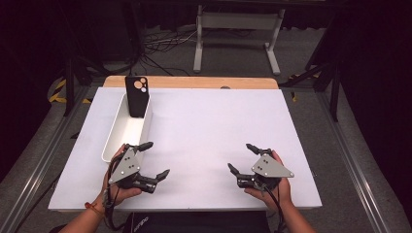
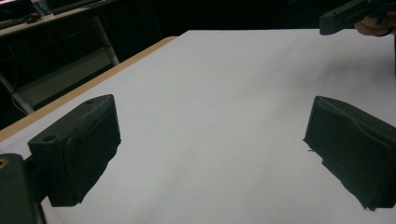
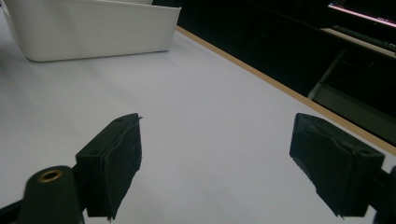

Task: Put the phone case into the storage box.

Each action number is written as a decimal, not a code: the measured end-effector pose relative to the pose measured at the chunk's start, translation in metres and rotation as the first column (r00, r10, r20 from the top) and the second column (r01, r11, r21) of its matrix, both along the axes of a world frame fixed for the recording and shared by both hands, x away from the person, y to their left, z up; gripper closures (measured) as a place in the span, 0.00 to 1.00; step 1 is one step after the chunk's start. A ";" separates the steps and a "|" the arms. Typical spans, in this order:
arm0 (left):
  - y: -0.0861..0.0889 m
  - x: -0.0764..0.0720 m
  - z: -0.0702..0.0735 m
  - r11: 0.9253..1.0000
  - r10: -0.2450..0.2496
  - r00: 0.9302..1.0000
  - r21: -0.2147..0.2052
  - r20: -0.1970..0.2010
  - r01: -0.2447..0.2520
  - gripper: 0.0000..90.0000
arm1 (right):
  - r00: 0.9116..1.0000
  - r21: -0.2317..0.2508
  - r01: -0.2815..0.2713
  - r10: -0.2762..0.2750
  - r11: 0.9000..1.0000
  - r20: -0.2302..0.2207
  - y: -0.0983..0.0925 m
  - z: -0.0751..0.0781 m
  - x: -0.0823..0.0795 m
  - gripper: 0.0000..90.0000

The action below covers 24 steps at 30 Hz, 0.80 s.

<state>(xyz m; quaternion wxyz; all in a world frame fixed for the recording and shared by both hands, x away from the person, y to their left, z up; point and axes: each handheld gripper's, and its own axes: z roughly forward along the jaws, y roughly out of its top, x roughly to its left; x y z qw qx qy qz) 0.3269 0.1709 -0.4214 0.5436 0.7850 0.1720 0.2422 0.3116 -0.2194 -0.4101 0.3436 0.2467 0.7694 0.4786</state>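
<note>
A black phone case [image 1: 136,95] stands upright at the far end of a long white bin [image 1: 116,137] on the left of the white table [image 1: 209,126]. My left gripper [image 1: 156,159] is held just in front of the bin's near end, jaws wide apart and empty. My right gripper [image 1: 240,156] hovers at the front right, also open with nothing in it. In the left gripper view the left gripper [image 2: 210,140] frames bare table, with a jaw of the other gripper [image 2: 345,14] at the top right. In the right gripper view the right gripper [image 3: 219,158] points toward the bin [image 3: 93,28].
The table's wooden far edge [image 1: 194,81] borders the white surface. Beyond it are cables on the floor and a white table frame [image 1: 238,34]. Metal rails run along both sides of the table. Open white surface lies between the two grippers.
</note>
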 end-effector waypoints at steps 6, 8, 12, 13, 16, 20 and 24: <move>-0.003 0.004 -0.007 1.000 -0.011 1.000 0.027 -0.018 0.012 0.04 | 1.000 0.004 -0.012 0.012 1.000 0.002 0.000 -0.003 -0.001 0.19; -0.003 0.004 -0.007 0.999 -0.016 1.000 0.035 -0.015 0.016 0.04 | 1.000 0.000 -0.016 0.016 1.000 0.003 0.001 -0.004 -0.001 0.19; -0.003 0.005 -0.009 1.000 -0.009 1.000 0.028 -0.026 0.010 0.04 | 1.000 -0.010 -0.028 0.028 1.000 0.005 0.001 -0.007 -0.002 0.19; -0.002 0.005 -0.009 0.999 -0.008 1.000 0.031 -0.024 0.009 0.04 | 1.000 -0.010 -0.027 0.027 1.000 0.005 0.001 -0.007 -0.002 0.18; -0.001 0.006 -0.009 0.999 -0.006 1.000 0.035 -0.030 0.007 0.04 | 0.999 -0.007 -0.037 0.037 0.999 0.005 0.001 -0.008 -0.003 0.18; -0.001 0.005 -0.008 0.999 -0.009 1.000 0.033 -0.030 0.010 0.04 | 0.999 -0.014 -0.038 0.038 0.999 0.005 0.001 -0.009 -0.003 0.17; 0.001 0.003 -0.008 0.999 -0.016 1.000 0.042 -0.023 0.017 0.04 | 0.999 -0.025 -0.034 0.034 0.999 0.010 0.003 -0.008 -0.003 0.17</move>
